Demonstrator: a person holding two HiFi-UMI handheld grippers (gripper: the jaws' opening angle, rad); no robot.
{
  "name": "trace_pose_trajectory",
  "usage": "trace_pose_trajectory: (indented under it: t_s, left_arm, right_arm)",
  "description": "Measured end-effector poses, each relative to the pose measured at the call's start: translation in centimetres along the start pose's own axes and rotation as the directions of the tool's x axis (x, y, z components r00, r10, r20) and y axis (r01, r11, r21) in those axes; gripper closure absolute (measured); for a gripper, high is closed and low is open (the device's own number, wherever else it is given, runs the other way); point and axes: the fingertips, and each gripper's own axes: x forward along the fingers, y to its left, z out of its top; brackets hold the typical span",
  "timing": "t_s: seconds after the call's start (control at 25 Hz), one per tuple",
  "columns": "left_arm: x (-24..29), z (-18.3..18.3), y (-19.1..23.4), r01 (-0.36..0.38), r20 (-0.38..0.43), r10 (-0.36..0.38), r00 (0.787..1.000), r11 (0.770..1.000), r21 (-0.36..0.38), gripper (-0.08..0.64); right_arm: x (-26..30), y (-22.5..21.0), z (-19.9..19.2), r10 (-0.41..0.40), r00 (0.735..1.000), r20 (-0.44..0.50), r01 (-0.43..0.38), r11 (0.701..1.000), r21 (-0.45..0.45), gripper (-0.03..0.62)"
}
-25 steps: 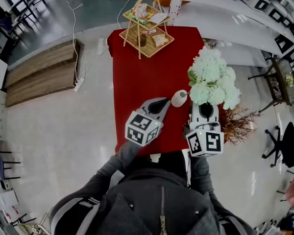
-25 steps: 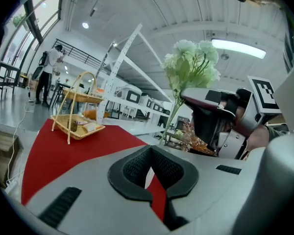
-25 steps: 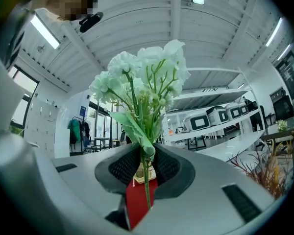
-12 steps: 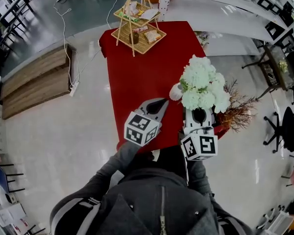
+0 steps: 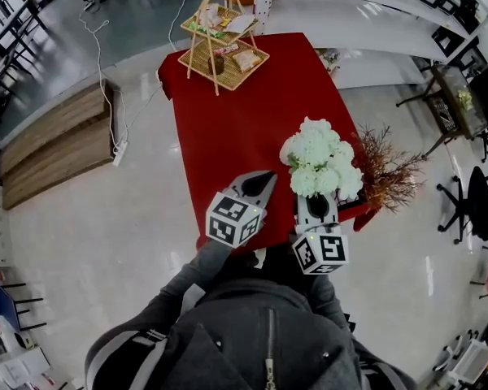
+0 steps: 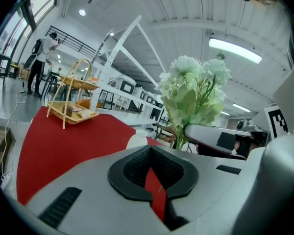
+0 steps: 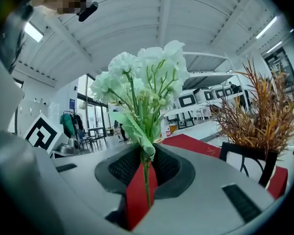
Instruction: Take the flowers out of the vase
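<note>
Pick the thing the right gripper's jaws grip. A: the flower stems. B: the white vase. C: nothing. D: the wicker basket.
A: the green stems of the white flowers are pinched between the jaws of the right gripper.
</note>
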Motion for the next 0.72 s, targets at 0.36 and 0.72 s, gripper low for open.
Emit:
trace_pose_trajectory:
  t_s: [0.36, 0.72]
  left_arm:
    - [-0.2, -0.7, -0.2, 0.014, -0.018, -0.015, 1.000, 1.000, -0.024, 0.551]
    - [-0.5, -0.8, 0.6, -0.013, -0.005, 0.012, 1.000, 0.999, -0.040, 0.551]
  right_arm:
    - [0.0, 0.8, -1.9, 0.024, 0.999, -0.048, -0.022, 0.999, 0.036, 0.520]
    - [0.6, 0.9, -2.2, 0.036, 0.998, -0.057, -0.032, 0.998, 0.063, 0.520]
